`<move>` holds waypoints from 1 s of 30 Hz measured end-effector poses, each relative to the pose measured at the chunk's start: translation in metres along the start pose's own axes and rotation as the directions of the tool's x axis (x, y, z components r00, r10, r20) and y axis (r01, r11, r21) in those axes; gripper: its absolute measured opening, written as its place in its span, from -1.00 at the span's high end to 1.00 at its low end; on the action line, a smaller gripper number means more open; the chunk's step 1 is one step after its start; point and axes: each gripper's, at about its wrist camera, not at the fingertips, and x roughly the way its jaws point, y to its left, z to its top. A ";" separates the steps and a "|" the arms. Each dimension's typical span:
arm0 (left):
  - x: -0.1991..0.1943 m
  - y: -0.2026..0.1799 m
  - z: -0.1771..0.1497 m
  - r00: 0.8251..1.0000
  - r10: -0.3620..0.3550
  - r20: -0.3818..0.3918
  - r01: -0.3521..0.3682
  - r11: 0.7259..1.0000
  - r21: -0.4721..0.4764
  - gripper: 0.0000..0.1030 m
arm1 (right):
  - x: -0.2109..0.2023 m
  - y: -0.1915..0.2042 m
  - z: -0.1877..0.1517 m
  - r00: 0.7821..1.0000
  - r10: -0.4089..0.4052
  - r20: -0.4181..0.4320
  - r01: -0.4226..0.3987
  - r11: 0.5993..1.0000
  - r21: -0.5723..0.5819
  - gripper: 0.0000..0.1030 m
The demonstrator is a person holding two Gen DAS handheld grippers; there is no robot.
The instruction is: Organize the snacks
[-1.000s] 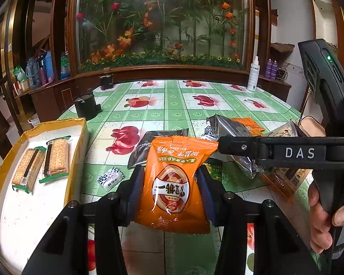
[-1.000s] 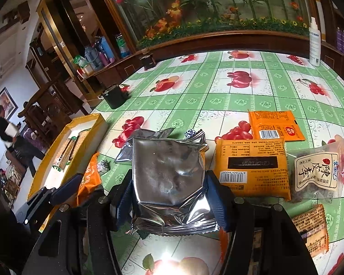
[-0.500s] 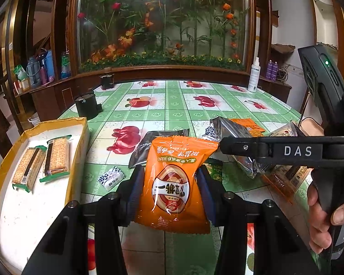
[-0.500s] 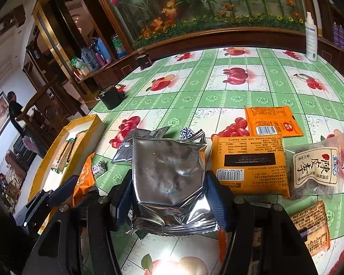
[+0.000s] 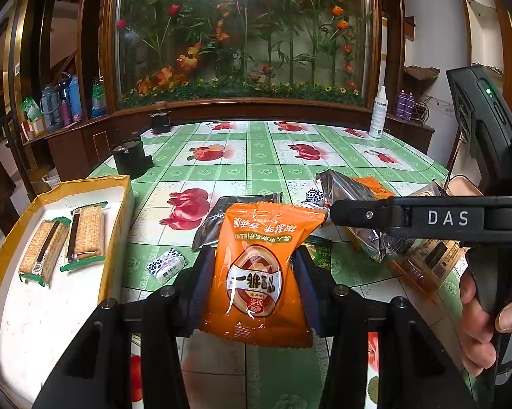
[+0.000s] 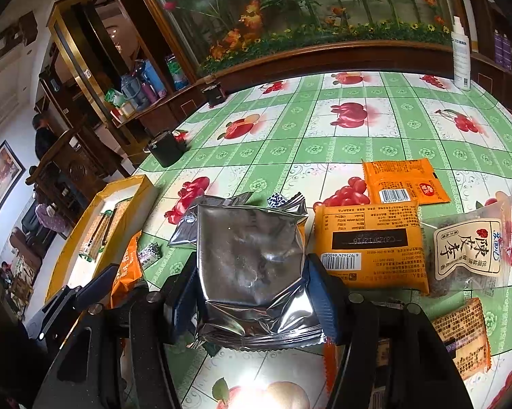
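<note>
My left gripper [image 5: 252, 279] is shut on an orange snack packet [image 5: 259, 272] and holds it above the table. My right gripper [image 6: 252, 293] is shut on a silver foil packet [image 6: 252, 272], also lifted; that gripper and foil packet [image 5: 354, 204] show at right in the left wrist view. A yellow-rimmed white tray [image 5: 3, 259] at left holds two cracker packs [image 5: 85, 235]. The tray [image 6: 65, 266] also shows in the right wrist view, with the orange packet [image 6: 128, 269] beside it.
On the green fruit-print tablecloth [image 6: 324, 150] lie two orange packets [image 6: 371, 242], a plum bag [image 6: 467, 248], a cracker pack [image 6: 467, 334], a second foil packet [image 6: 184, 231] and a small white candy [image 5: 165, 266]. A black jar [image 5: 129, 160] and a spray bottle [image 5: 378, 112] stand farther back.
Both grippers keep their packets. The right gripper has lifted and moved slightly back, so the table items sit lower in its view. The left view is nearly unchanged.
</note>
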 end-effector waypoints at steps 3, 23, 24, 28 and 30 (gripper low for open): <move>0.001 0.000 0.000 1.000 0.000 0.001 0.000 1.000 0.000 0.10 | 0.000 0.000 0.000 1.000 -0.001 0.000 0.001 1.000 0.003 -0.26; -0.005 0.002 0.005 1.000 -0.002 0.019 0.003 1.000 -0.012 0.10 | -0.006 -0.001 0.002 1.000 0.004 0.024 -0.004 1.000 0.017 -0.26; -0.005 0.003 0.006 1.000 -0.006 0.023 0.007 1.000 -0.015 0.10 | -0.006 -0.001 0.002 1.000 0.003 0.027 -0.003 1.000 0.018 -0.26; -0.009 0.006 0.009 0.999 -0.015 0.029 0.016 0.999 -0.039 0.10 | -0.011 -0.004 0.003 0.999 -0.005 0.047 0.004 0.999 0.034 -0.26; -0.011 0.006 0.011 0.999 -0.023 0.024 0.025 0.999 -0.048 0.10 | -0.013 -0.006 0.003 0.998 -0.026 0.060 0.024 0.999 0.044 -0.26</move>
